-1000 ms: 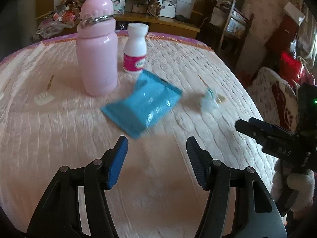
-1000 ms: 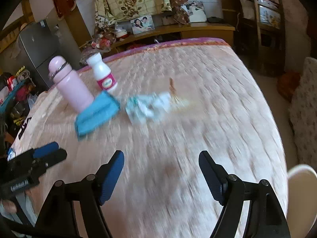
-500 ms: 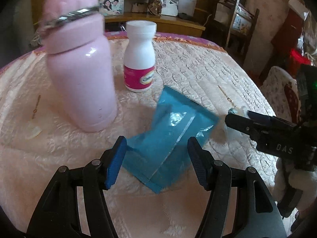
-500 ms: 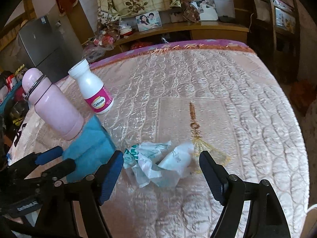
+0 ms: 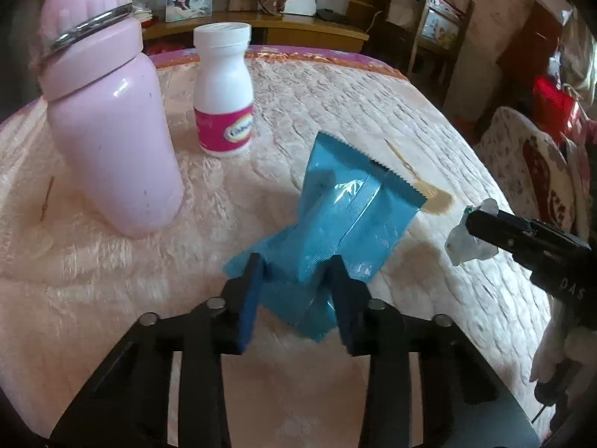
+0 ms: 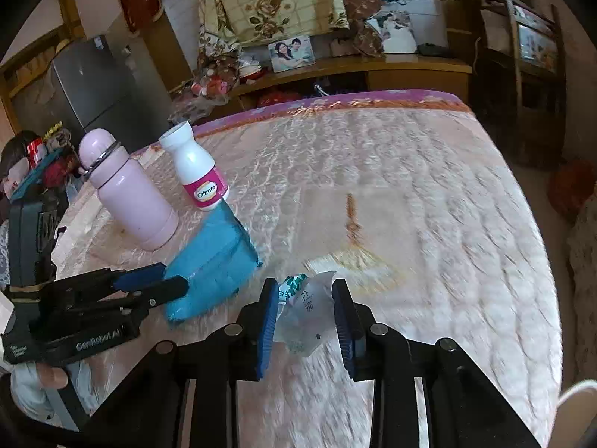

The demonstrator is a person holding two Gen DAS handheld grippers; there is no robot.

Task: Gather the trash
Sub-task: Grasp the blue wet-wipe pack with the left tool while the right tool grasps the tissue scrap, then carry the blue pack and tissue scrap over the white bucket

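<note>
A blue foil wrapper lies on the quilted pink tablecloth. My left gripper has closed in on the wrapper's near end, which bunches up between the blue pads. It also shows in the right wrist view, with the left gripper on it. A crumpled clear-and-white wrapper with green print sits between the pads of my right gripper, which has narrowed around it. In the left wrist view the right gripper holds that crumpled wrapper.
A pink flask and a white Caltrate bottle stand just behind the blue wrapper. The table's right edge drops off toward a cushioned chair. A shelf with a photo lies beyond the table.
Both grippers moved forward over the table and closed from wide open, the left onto the blue wrapper, the right onto the crumpled wrapper.
</note>
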